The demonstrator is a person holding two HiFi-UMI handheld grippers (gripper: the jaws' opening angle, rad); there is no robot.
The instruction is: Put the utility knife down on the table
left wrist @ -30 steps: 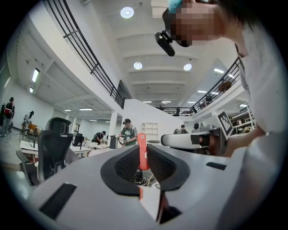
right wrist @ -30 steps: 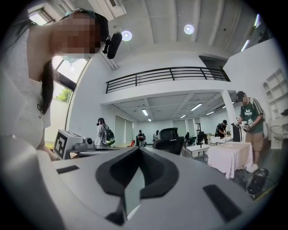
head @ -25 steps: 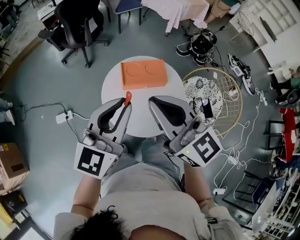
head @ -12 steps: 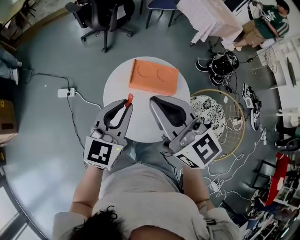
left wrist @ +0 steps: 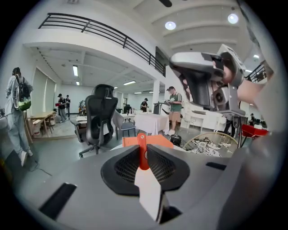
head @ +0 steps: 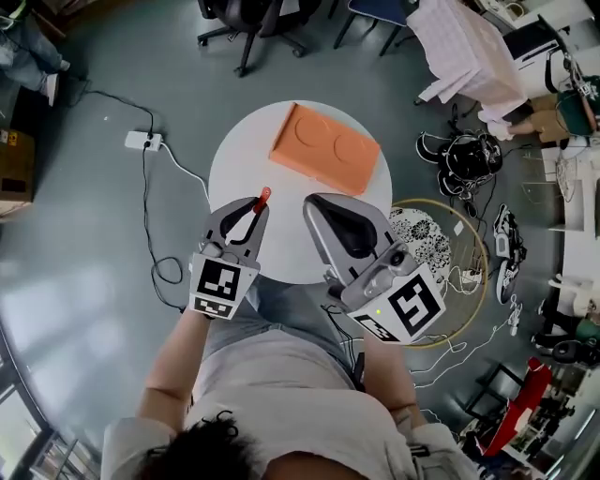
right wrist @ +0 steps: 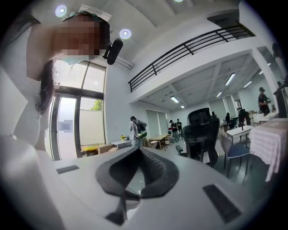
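- Nearest: both grippers held out in front of the person's torso, over the near edge of the round white table.
- At left, left gripper pinching the utility knife; orange-red handle squeezed between the two black pads, end poking out past the fingertips and pointing far.
- Knife over the near-left part of the tabletop in the head view; cannot tell whether touching the table.
- At right, right gripper with jaws pressed together at the tips, nothing between them; just beside the left gripper, not touching it.
- Farther, on the far-right part of the table: orange tray with two round recesses, lying flat, well apart from the knife.
- On the floor left of the table: white power strip with cable.
- On the floor right of the table: round wire hoop basket.
- Farthest: black office chair beyond the table.
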